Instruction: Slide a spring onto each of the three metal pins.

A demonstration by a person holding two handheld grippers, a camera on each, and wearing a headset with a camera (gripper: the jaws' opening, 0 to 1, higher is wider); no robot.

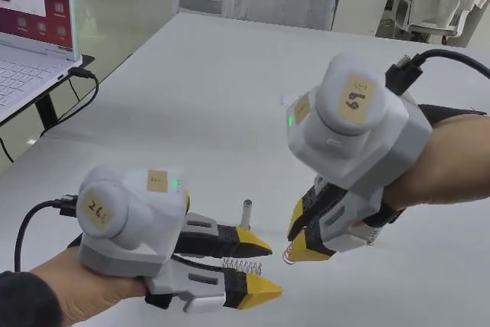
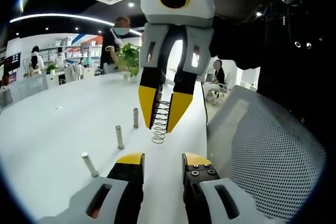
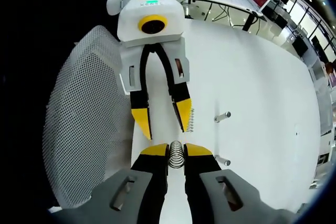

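Three metal pins stand in a row on the white table. In the left gripper view the near pin and the middle pin are bare, and the far pin wears a spring. One bare pin rises just beyond my left gripper, which is open with nothing between its jaws. A loose spring lies level beside its fingertips. My right gripper is shut on another spring, which hangs below its tips close to the left gripper.
A laptop with a cable sits on a stand at the far left. Mesh chairs line the table's far edge. Another mesh chair is close behind the grippers. People stand in the background.
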